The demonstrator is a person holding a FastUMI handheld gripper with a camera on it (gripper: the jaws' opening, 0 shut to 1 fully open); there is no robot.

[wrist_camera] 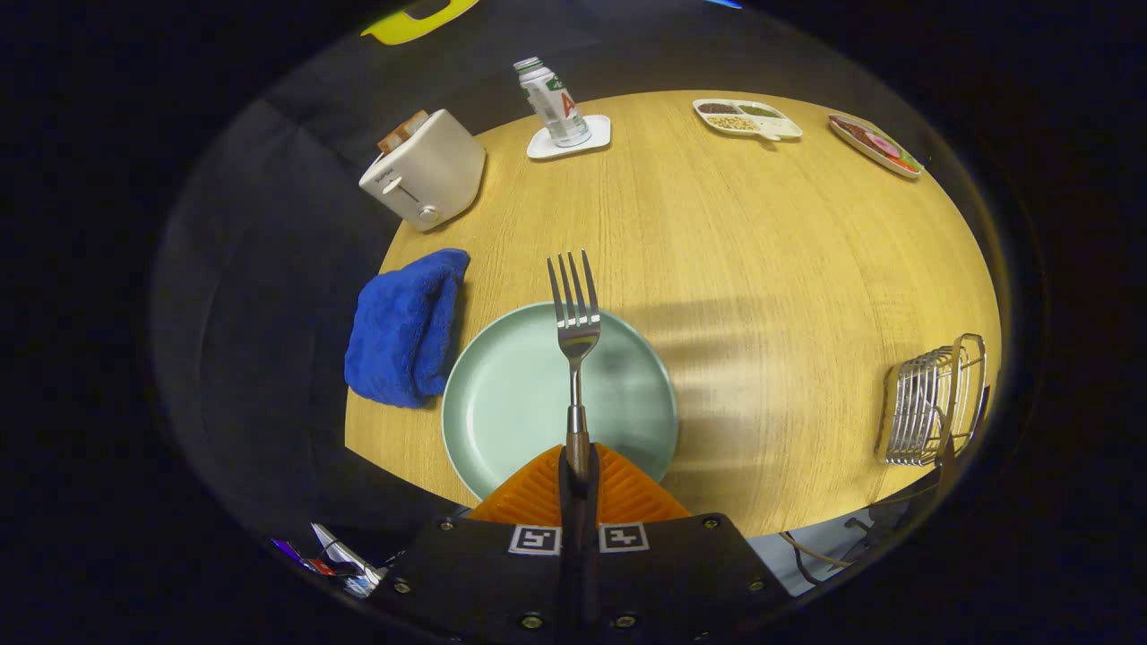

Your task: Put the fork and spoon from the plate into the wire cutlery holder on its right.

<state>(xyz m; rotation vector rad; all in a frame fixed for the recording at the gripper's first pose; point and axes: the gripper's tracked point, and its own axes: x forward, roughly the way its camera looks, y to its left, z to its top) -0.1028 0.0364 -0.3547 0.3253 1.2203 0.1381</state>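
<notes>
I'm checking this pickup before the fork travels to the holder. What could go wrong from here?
1. The gripper is shut on the fork near its handle end, so the long tined part could swing or slip out.
2. The wire cutlery holder sits far right, near the table edge; a bump with the tines might shove it off.

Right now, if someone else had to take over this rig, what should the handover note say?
Hand-held gripper: fingers shut on the fork by its handle, tines pointing forward, held above the plate.
Plate: sits just ahead of the fingers, beside a blue cloth. I see no spoon on it.
Wire cutlery holder: stands off to the plate's right, near the table edge. Whether the spoon is already inside cannot be told from this view.
Done: fork picked up.
Left: carry the fork right and drop it into the holder, then check where the spoon is.
</notes>
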